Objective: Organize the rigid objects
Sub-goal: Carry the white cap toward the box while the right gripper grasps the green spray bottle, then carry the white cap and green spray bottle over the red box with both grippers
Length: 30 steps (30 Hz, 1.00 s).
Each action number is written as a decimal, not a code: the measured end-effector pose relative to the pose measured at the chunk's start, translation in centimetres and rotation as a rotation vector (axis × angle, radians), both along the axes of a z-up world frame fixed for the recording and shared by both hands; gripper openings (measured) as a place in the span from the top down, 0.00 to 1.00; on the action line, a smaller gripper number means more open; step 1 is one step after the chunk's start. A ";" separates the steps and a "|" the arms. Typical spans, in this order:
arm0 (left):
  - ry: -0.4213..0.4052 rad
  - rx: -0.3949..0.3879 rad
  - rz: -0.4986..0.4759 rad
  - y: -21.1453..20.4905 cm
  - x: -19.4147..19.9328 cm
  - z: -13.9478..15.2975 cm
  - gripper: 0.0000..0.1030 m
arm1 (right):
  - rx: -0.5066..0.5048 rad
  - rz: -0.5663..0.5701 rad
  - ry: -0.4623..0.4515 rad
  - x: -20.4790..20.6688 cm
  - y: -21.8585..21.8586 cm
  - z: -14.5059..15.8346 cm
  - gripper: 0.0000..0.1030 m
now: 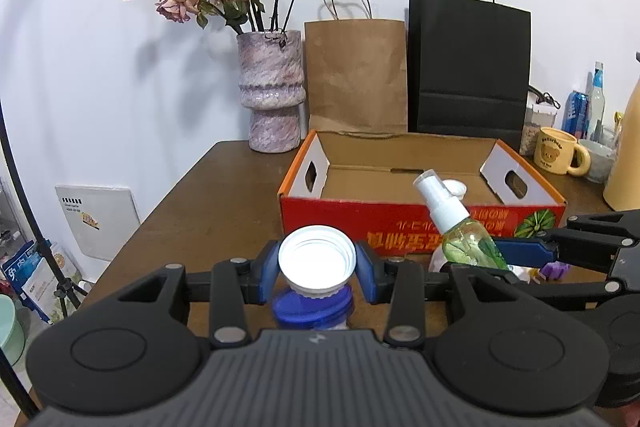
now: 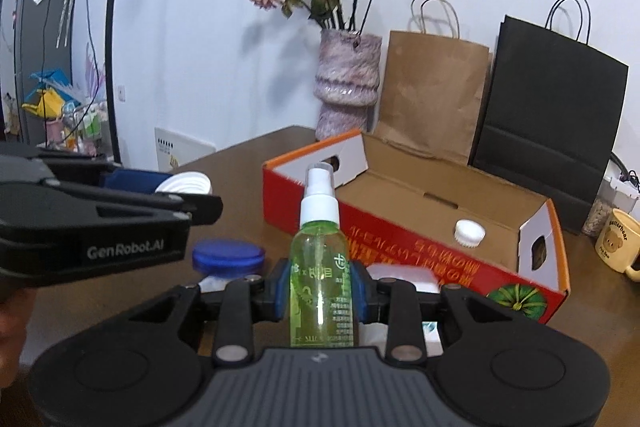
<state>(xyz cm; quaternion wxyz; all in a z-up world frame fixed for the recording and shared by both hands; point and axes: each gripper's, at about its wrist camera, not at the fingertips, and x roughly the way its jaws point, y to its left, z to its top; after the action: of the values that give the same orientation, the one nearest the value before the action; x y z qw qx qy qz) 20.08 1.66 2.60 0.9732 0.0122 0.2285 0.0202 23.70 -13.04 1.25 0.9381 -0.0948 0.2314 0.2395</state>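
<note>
The left gripper (image 1: 317, 264) is closed on a white cup (image 1: 317, 255) held above the table (image 1: 224, 195), and its lower part hides most of a blue-lidded jar (image 1: 313, 307) under it. The right gripper (image 2: 322, 291) clamps a green spray bottle (image 2: 322, 267), whose base is hidden behind the gripper body. In the red cardboard box (image 2: 400, 239) only a white cap (image 2: 469, 233) is seen; what it belongs to I cannot tell.
</note>
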 end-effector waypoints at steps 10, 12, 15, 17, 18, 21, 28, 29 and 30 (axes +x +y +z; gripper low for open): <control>-0.034 -0.013 -0.005 -1.4 2.4 1.7 0.60 | 0.053 -0.038 -0.027 2.6 -1.8 1.5 0.71; -0.042 -0.018 -0.003 -1.6 2.8 2.0 0.60 | 0.062 -0.046 -0.035 3.1 -2.0 1.8 0.71; -0.052 -0.034 0.002 -1.8 3.5 2.5 0.60 | 0.072 -0.056 -0.049 3.7 -2.4 2.1 0.71; -0.058 -0.036 0.004 -2.1 4.0 2.8 0.60 | 0.083 -0.062 -0.055 4.2 -2.8 2.4 0.71; -0.063 -0.036 0.006 -2.2 4.2 2.9 0.60 | 0.088 -0.067 -0.058 4.4 -2.9 2.5 0.71; -0.073 -0.047 0.010 -2.5 5.0 3.3 0.60 | 0.099 -0.077 -0.066 5.1 -3.3 2.8 0.71; -0.080 -0.057 0.023 -3.2 7.3 3.6 0.60 | 0.119 -0.101 -0.069 7.0 -4.2 3.1 0.71; -0.080 -0.058 0.023 -3.3 7.7 3.7 0.60 | 0.122 -0.105 -0.068 7.3 -4.3 3.1 0.71; -0.079 -0.060 0.023 -3.4 8.0 3.7 0.60 | 0.124 -0.109 -0.066 7.6 -4.4 3.1 0.71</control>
<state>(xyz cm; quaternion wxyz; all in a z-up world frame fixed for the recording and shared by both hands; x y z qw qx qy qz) 28.10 -1.75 6.27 0.9812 -0.0205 0.1904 0.0251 31.28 -17.42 4.31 0.9610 -0.0315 0.1896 0.1988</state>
